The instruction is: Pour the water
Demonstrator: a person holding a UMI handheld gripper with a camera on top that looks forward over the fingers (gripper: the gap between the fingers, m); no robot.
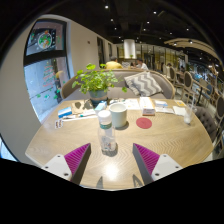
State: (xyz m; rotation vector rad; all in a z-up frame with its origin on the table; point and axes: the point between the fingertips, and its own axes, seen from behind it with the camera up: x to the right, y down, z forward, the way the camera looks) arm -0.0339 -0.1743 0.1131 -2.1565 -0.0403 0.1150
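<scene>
A clear plastic water bottle (pixel 106 132) with a white cap stands upright on the round wooden table (pixel 60 140), just ahead of my fingers and slightly left of the middle between them. A white cup (pixel 119 115) stands right behind it. My gripper (pixel 111 165) is open and empty, its magenta pads (pixel 76 158) spread wide on either side, short of the bottle.
A red coaster (pixel 144 123) lies to the right of the cup. A potted green plant (pixel 95 80) stands at the table's far side. Books and papers (pixel 148 104) lie at the far right, with a small white object (pixel 187 115) near the right edge.
</scene>
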